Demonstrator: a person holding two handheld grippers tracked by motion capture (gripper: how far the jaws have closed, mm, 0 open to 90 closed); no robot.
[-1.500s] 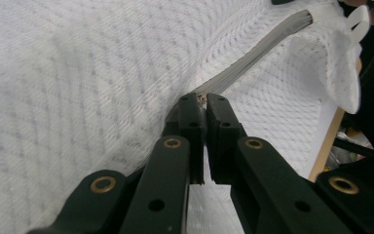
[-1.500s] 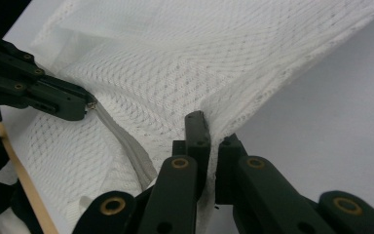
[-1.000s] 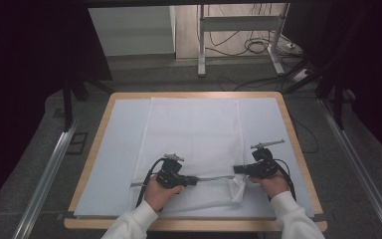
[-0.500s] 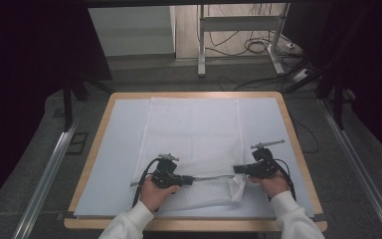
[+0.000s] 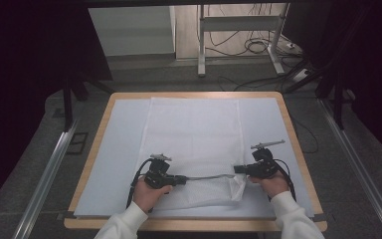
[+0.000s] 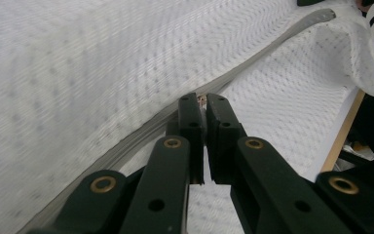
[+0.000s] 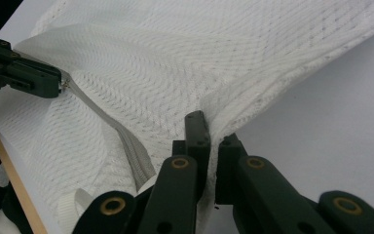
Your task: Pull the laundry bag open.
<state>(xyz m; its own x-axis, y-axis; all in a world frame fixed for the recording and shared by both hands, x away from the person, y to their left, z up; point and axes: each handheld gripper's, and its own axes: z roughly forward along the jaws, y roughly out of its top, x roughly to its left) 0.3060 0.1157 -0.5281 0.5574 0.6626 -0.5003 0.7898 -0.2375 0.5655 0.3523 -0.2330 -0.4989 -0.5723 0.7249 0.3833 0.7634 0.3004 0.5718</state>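
Observation:
A white mesh bag (image 5: 194, 129) lies flat on the table, its grey zipper (image 5: 206, 177) running along the near end. My left gripper (image 5: 184, 178) is shut on the zipper's small metal pull (image 6: 203, 99), jaws pressed together around it (image 6: 204, 100). My right gripper (image 5: 236, 169) is shut on the bag's mesh at the zipper's right end, pinching a fold of fabric (image 7: 209, 129). In the right gripper view the left gripper (image 7: 44, 78) holds the pull at the far end of the zipper tape (image 7: 126, 141). The bag's corner (image 5: 236, 189) is bunched below the right gripper.
A pale blue mat (image 5: 124, 144) covers the wooden table (image 5: 95, 144), whose front edge (image 5: 179, 223) is close to both hands. A white strap loop (image 7: 73, 202) hangs off the bag's corner. Metal rails (image 5: 49, 169) flank the table, and cables (image 5: 258, 47) lie on the floor beyond.
My left gripper has slid a little to the left along the zipper with the pull in it. The right gripper has stayed in place on the bag.

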